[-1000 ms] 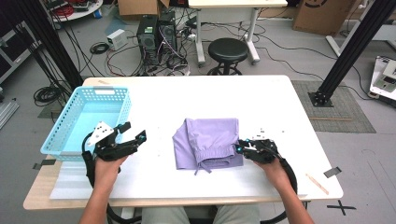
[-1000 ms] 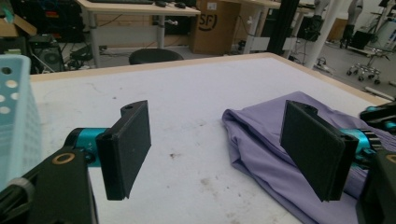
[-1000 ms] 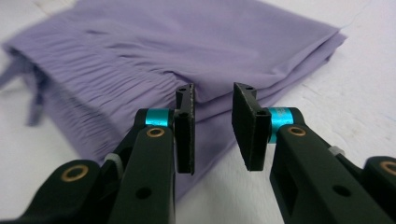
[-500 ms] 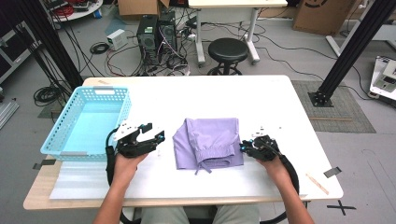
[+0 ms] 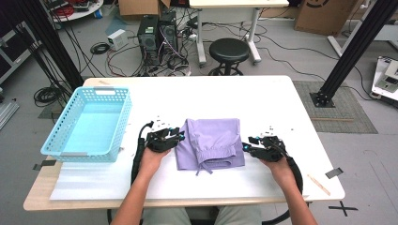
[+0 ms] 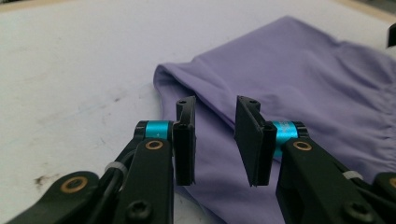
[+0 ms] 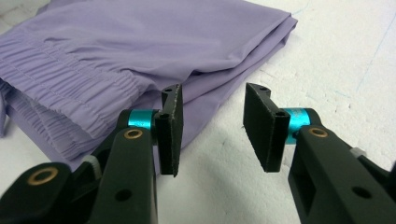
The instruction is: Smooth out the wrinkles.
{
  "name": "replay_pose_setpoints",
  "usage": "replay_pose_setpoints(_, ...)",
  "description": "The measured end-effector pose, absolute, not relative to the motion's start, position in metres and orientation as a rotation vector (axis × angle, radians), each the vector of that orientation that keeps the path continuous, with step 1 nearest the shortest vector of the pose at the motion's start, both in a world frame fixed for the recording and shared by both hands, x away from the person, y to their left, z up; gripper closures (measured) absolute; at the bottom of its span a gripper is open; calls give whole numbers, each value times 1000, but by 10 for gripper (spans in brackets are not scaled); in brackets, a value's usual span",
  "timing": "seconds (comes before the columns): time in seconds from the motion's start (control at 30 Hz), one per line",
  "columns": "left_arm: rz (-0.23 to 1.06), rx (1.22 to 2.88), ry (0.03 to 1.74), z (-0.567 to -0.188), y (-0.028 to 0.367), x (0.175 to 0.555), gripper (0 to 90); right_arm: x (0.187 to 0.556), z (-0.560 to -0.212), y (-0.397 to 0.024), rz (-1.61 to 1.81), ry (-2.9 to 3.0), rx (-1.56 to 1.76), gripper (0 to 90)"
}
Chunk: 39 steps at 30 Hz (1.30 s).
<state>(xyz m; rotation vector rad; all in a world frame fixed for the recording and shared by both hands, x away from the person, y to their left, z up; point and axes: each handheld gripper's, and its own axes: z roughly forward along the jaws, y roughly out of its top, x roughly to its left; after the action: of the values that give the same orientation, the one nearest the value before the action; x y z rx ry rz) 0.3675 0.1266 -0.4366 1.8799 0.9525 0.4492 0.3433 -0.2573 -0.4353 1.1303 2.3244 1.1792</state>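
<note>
Left gripper [image 5: 180,136] now at purple shorts [image 5: 213,140], fingers [image 6: 185,140] astride edge

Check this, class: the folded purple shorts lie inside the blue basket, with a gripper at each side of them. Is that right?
Not quite. The shorts lie on the white table, to the right of the basket, as the high view shows. The rest holds: the left gripper and right gripper sit at either side.

One folded purple garment [image 5: 211,143], one blue basket [image 5: 89,122] and two grippers, left [image 5: 179,136] and right [image 5: 245,143], occupy one white worktop [image 5: 263,103].
</note>
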Motion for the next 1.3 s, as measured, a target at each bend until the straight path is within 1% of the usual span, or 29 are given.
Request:
replay_pose_setpoints(0.2,453,1964,1020,-449,117,377,682,342,-435,-258,1185,2321,1126,583)
replay_pose_setpoints(0.27,461,1965,1050,-449,117,378,695,342,-434,-257,1186,2321,1127,582)
replay_pose_setpoints(0.37,492,1981,1133,-450,117,381,695,341,-434,-256,1193,2321,1124,581)
replay_pose_setpoints(0.43,508,1991,1137,-450,117,382,701,341,-432,-254,1200,2317,1119,573)
replay_pose_setpoints(0.5,554,2014,1127,-450,115,381,701,341,-430,-251,1225,2310,1103,567)
replay_pose_setpoints(0.53,556,2007,1145,-450,116,382,681,341,-429,-250,1235,2308,1102,563)
replay_pose_setpoints(0.6,550,1983,1188,-450,118,383,608,341,-426,-244,1255,2306,1090,546)
replay_pose_setpoints(0.73,573,1956,1203,-449,123,379,537,343,-424,-231,1265,2327,1058,526)
replay_pose_setpoints(0.97,541,1800,1126,-437,140,373,433,365,-432,-201,1261,2401,1073,489)
replay_pose_setpoints(1.1,535,1746,1085,-432,147,368,342,370,-444,-185,1162,2537,1053,487)
replay_pose_setpoints(1.17,529,1727,1064,-430,150,366,328,366,-445,-182,1130,2551,1000,491)
replay_pose_setpoints(1.3,542,1700,1025,-425,156,361,318,366,-432,-183,1225,2508,982,463)
